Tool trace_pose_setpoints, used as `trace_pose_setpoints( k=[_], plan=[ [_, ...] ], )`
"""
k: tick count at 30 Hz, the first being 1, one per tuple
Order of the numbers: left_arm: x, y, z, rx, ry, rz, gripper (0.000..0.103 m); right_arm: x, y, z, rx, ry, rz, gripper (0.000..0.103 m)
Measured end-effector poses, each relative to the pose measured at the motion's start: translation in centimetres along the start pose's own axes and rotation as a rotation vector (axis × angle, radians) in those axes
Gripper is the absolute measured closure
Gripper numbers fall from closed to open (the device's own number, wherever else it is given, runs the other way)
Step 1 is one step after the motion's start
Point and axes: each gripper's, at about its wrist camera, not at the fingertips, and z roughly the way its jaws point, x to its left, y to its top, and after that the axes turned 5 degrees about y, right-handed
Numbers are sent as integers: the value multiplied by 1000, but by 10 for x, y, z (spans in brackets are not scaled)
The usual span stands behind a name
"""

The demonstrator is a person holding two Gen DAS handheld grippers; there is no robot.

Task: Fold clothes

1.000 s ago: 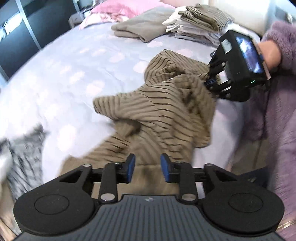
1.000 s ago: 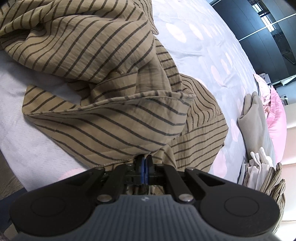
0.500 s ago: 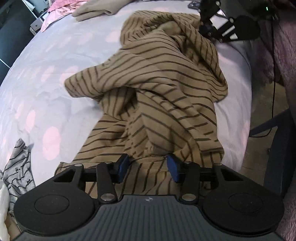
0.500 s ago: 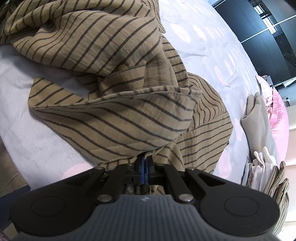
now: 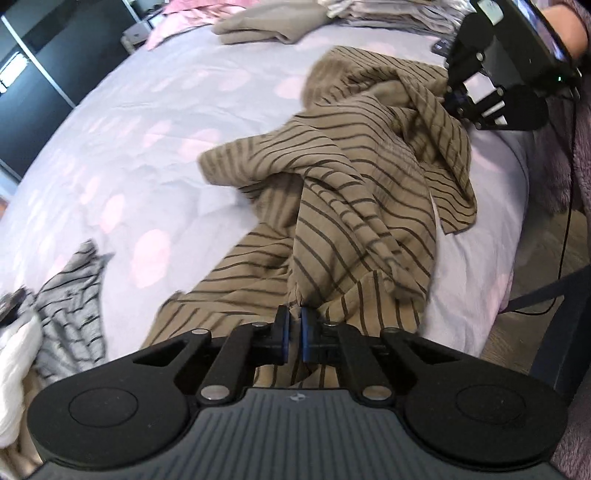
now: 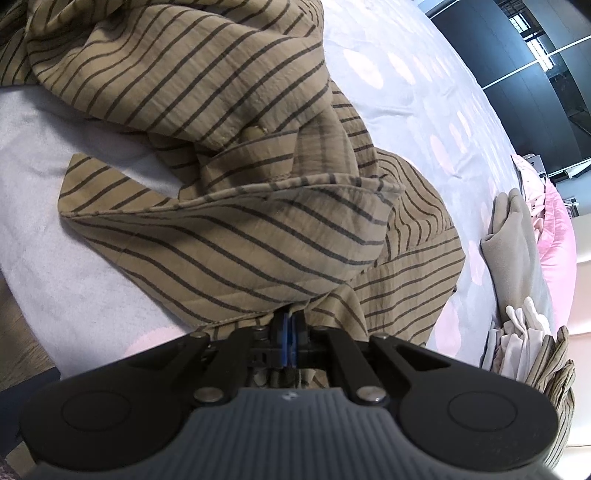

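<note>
Left hand-held gripper (image 5: 294, 334) is closing its jaws on a bunched edge of the striped tan shirt (image 5: 354, 192), where a second ago those jaws were standing wide apart above the cloth; a pinch of fabric is now sitting between the blue pads. Ahead of it and off to its right, the right hand-held gripper (image 5: 458, 101) is staying clamped together on another part of the same shirt, as its own view confirms (image 6: 289, 334), with the shirt (image 6: 229, 206) bulging forward from its fingertips. The garment is lying crumpled on the bed (image 5: 147, 122), stretched between the two hand-held grippers near the mattress edge. Beyond it, far ahead of the left hand-held gripper, folded clothes (image 5: 269, 27) are sitting in a pile. With both ends now being held, the shirt is probably ready to be lifted and spread flat before any fold.
</note>
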Motion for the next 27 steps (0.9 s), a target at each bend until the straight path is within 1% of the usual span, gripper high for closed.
trace_pose_setpoints(
  k=[4,8,11,13,14,19,22,24,25,26,27],
  plan=[
    [12,-11,-10,24,41,-36,101,1,1,0,2,-1,-3,100],
    [22,-18,-13,84,187,-92,102,1,3,0,6,-1,-4,100],
    [32,-27,-18,107,228,-147,102,4,4,-1,8,-3,-9,100],
    [37,-31,-20,139,271,-160,102,6,5,-1,10,-6,-15,100],
    [39,-33,-20,159,281,-169,102,7,5,-2,12,-6,-15,100],
    [46,-47,-23,236,265,-203,102,2,4,-8,18,14,1,101],
    [52,-51,-22,276,298,-217,102,-16,1,-12,29,47,57,101],
    [54,-54,-22,303,287,-228,102,-35,-1,-17,31,50,110,101],
    [52,-55,-22,312,279,-221,102,-45,-2,-20,31,44,127,102],
    [50,-55,-21,317,271,-204,102,-53,-4,-21,39,19,130,102],
    [47,-54,-19,316,262,-184,102,-60,-6,-22,53,-32,109,102]
  ],
)
